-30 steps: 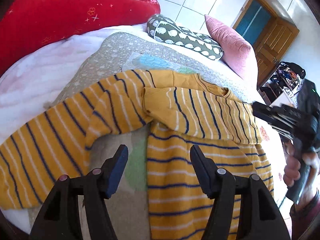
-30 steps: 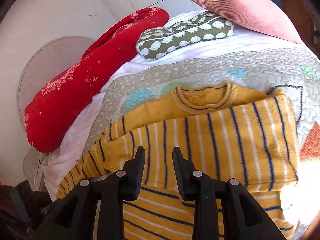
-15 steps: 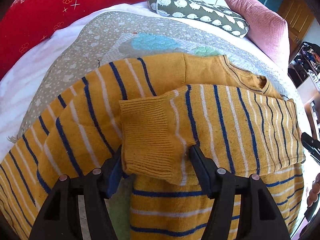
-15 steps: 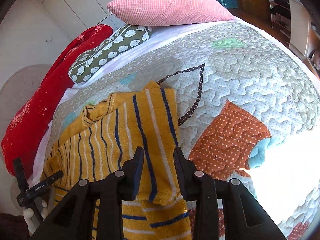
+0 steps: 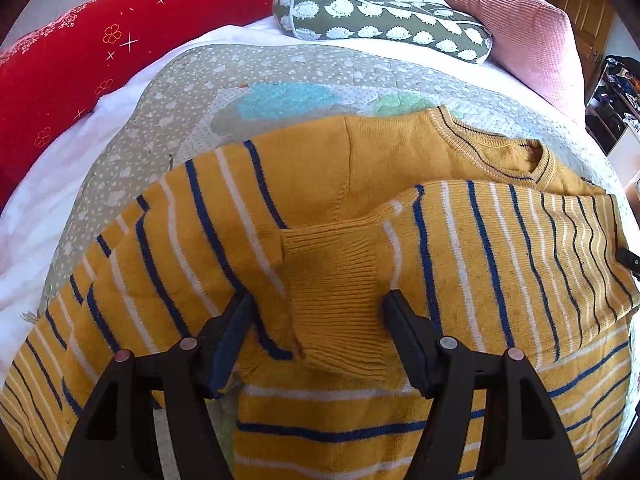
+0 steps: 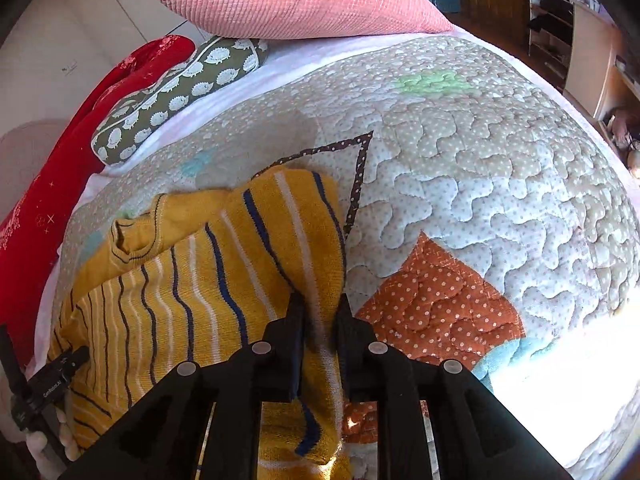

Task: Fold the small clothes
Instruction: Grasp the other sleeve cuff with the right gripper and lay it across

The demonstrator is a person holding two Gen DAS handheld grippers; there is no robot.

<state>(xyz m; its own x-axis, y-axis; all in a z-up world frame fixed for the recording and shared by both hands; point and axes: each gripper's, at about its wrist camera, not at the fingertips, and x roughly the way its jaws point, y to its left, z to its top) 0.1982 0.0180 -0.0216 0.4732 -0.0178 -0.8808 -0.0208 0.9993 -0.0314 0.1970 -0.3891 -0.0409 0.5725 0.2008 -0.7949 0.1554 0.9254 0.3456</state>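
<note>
A small mustard-yellow sweater with navy and white stripes lies on a quilted bed cover. One sleeve is folded across its chest, with the ribbed cuff lying between the wide-apart fingers of my left gripper, which is open. In the right wrist view my right gripper is closed on the folded right edge of the sweater, pinching the knit between its fingers. The other sleeve stretches out to the left.
A red cushion, a green hedgehog-print pillow and a pink pillow lie along the bed's far side. The quilt spreads out to the right of the sweater. Shelves stand beyond the bed.
My left gripper moved forward over the sweater until its open fingers straddle the folded sleeve's cuff. My right gripper swung to the sweater's right edge and closed on the fabric.
</note>
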